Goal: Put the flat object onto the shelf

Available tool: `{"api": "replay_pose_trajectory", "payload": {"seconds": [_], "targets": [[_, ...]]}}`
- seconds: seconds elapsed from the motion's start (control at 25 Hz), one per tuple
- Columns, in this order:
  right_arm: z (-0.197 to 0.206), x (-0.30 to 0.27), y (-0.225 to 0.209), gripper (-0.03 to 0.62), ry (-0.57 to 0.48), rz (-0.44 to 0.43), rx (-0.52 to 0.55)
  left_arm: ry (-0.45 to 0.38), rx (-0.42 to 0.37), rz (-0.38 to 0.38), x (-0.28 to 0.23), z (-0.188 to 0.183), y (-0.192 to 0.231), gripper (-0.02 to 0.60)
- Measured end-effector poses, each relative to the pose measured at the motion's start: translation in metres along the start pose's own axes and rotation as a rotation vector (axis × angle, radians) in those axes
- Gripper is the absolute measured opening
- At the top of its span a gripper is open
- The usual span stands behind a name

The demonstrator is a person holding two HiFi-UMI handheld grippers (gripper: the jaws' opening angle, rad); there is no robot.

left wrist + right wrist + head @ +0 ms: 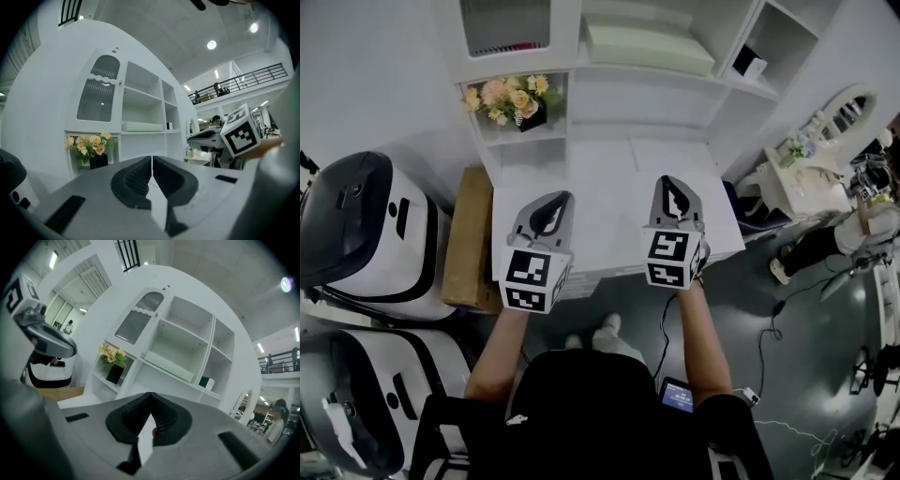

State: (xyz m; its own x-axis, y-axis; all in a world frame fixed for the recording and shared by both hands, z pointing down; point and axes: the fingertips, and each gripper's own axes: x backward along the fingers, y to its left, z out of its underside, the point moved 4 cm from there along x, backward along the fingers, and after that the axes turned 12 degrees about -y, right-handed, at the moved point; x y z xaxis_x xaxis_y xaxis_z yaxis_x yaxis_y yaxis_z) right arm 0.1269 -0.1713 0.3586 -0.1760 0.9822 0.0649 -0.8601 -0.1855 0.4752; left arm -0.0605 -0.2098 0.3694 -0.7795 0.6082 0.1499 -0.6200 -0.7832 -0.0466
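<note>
Currently the pale green flat box (649, 45) is lying on the white shelf (609, 71), while the left gripper (551, 212) and the right gripper (675, 195) are hovering above the desk (605, 178), jaws pressed together on nothing.

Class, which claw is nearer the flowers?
Left. The left claw is in front of the flowers, slightly to their right; the right claw is much farther right.

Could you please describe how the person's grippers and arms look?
The left gripper and right gripper are grey, tapered, with black ribbed pads and a white cube bearing black square markers. A thin black cable trails from the right one. The top is black, short-sleeved.
</note>
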Motion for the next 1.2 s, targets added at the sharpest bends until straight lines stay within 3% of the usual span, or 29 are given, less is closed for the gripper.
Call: {"api": "replay_pose_trajectory", "payload": {"seconds": [0.64, 1.2], "targets": [[0.011, 0.036, -0.005, 0.002, -0.03, 0.02, -0.144, 0.011, 0.028, 0.078, -0.009, 0.006, -0.028, 0.011], [0.016, 0.077, -0.026, 0.002, -0.062, -0.013, -0.188, 0.001, 0.022, 0.074, -0.002, -0.01, -0.081, 0.011]]}}
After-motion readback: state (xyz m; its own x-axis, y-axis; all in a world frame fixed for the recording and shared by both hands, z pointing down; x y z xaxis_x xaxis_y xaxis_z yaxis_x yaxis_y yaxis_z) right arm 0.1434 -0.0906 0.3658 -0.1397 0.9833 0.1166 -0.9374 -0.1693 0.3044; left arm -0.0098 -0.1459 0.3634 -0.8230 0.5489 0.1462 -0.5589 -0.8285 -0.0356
